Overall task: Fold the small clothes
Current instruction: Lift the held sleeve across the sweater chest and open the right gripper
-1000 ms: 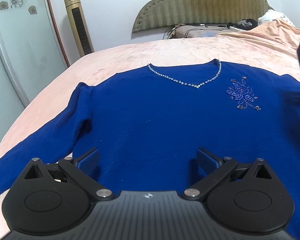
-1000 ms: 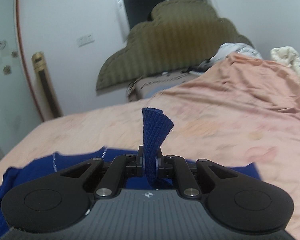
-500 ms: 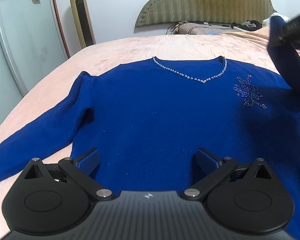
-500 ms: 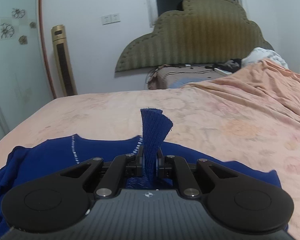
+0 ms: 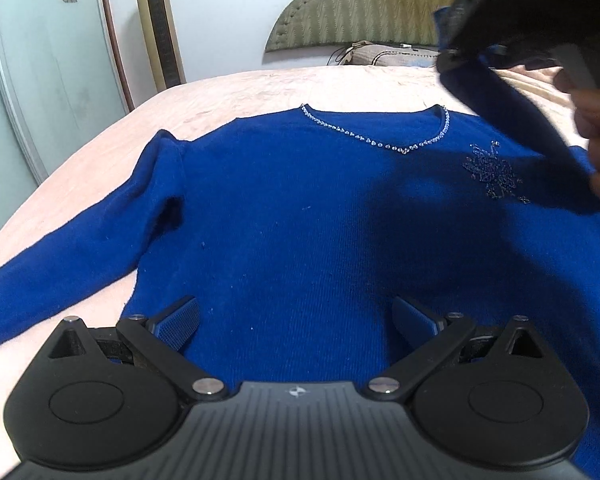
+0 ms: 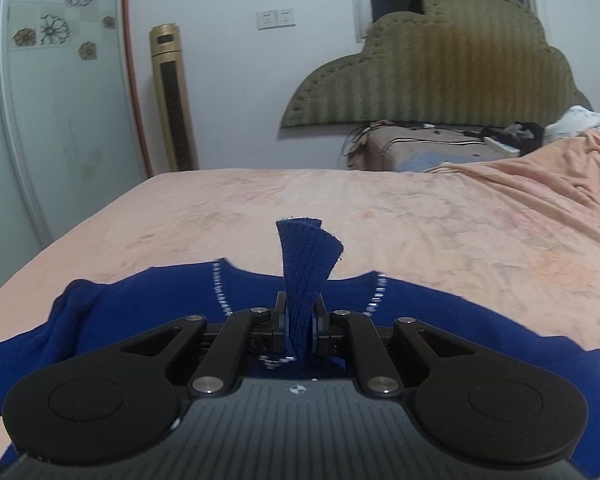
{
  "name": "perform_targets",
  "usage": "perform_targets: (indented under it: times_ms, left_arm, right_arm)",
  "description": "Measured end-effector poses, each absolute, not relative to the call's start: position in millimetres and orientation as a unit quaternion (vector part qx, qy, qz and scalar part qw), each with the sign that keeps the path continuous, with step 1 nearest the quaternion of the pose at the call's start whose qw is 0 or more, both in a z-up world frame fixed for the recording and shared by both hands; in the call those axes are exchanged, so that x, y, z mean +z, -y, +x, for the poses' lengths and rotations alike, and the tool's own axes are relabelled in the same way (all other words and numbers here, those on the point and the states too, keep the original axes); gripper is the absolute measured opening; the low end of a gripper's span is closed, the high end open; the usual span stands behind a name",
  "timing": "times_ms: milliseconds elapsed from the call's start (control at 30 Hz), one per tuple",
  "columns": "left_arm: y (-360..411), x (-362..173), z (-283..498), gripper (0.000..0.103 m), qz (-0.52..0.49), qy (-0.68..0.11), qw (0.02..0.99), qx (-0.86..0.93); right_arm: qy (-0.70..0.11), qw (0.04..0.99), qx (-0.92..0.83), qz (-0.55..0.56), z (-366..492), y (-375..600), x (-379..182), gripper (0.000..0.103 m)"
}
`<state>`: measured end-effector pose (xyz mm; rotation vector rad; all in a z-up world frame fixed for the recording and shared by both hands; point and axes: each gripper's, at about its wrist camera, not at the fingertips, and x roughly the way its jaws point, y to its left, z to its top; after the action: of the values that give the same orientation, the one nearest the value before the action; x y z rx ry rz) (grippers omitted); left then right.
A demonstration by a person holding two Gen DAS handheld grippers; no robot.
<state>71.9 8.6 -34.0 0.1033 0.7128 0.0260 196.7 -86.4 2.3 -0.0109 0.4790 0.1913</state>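
A blue sweater point(image 5: 292, 216) with a beaded V-neck and a beaded flower lies flat, front up, on the pink bed. My left gripper point(image 5: 296, 320) is open and empty above the sweater's lower part. My right gripper point(image 6: 300, 326) is shut on the cuff of the sweater's right sleeve point(image 6: 306, 264) and holds it above the chest. In the left wrist view the right gripper point(image 5: 512, 12) is raised at the upper right, with the sleeve point(image 5: 516, 120) hanging from it down to the shoulder. The other sleeve point(image 5: 60, 248) lies stretched out to the left.
The pink bedsheet point(image 6: 420, 216) covers the bed. A padded olive headboard point(image 6: 452, 72) and a cluttered nightstand point(image 6: 428, 148) stand behind. A gold tower fan point(image 5: 160, 28) and a frosted sliding door point(image 5: 40, 72) are at the left.
My right gripper has carried the sleeve cuff leftward, over the sweater's chest. The left gripper has stayed open over the hem.
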Motion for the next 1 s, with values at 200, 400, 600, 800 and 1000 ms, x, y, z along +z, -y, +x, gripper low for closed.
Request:
perform_targets:
  times_ms: [200, 400, 600, 800, 1000]
  left_arm:
    - [-13, -37, 71, 0.103, 0.036, -0.346, 0.938, 0.008]
    - [-18, -39, 70, 0.103, 0.016, -0.345, 0.938, 0.003]
    - [-16, -40, 69, 0.103, 0.019, -0.341, 0.940, 0.006]
    - [-18, -41, 70, 0.103, 0.015, -0.341, 0.940, 0.005]
    - [-18, -41, 70, 0.103, 0.014, -0.341, 0.940, 0.005]
  right_arm:
    - [-0.236, 0.964, 0.120, -0.017, 206, 50, 3, 0.015]
    - [-0.239, 0.958, 0.152, -0.040, 216, 11, 3, 0.015]
    - [-0.239, 0.953, 0.179, -0.058, 222, -18, 1, 0.015]
    - [-0.246, 0.949, 0.189, -0.055, 231, -30, -3, 0.015]
    - [-0.246, 0.945, 0.213, -0.044, 234, -41, -4, 0.015]
